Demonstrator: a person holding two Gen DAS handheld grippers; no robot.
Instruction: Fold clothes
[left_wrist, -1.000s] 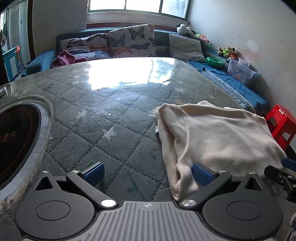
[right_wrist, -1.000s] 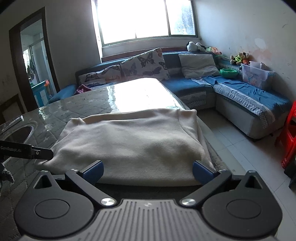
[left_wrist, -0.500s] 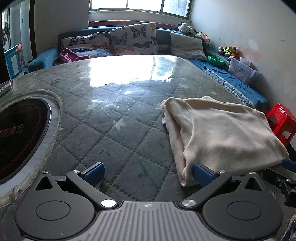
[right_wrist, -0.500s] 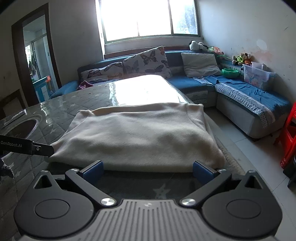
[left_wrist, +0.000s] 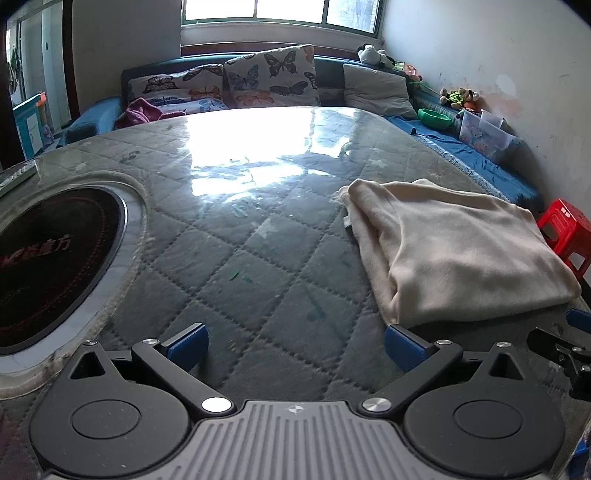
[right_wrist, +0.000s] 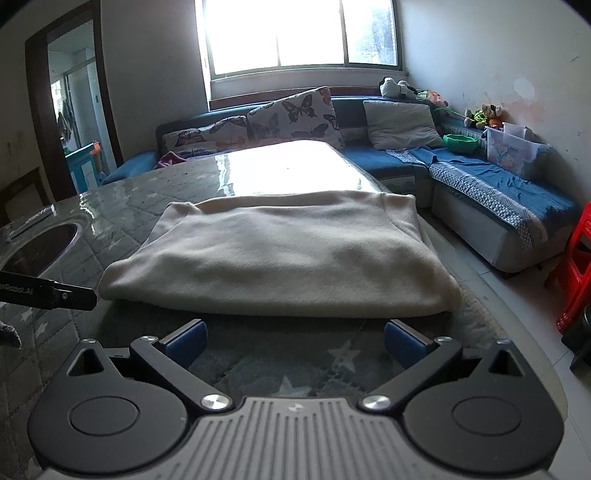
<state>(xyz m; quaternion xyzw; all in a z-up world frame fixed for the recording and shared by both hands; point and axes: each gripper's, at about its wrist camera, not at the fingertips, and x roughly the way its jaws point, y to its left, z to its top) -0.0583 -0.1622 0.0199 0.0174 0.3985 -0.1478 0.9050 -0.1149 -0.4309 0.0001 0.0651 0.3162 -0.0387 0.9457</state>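
cooktop (left_wrist: 44, 266) cut by left edge | red stool (right_wrist: 576, 273) cut by right edge | cooktop lettering unreadable

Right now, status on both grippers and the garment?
Left gripper open, empty. Right gripper open, empty. Cream garment folded flat on quilted table, clear of both. Nothing in the way.

One folded garment (right_wrist: 280, 258) ahead; two grippers (left_wrist: 295, 341) (right_wrist: 293, 339); two butterfly cushions (right_wrist: 295, 114), one grey cushion (right_wrist: 400, 123) beyond; one red stool (left_wrist: 563, 230) right.
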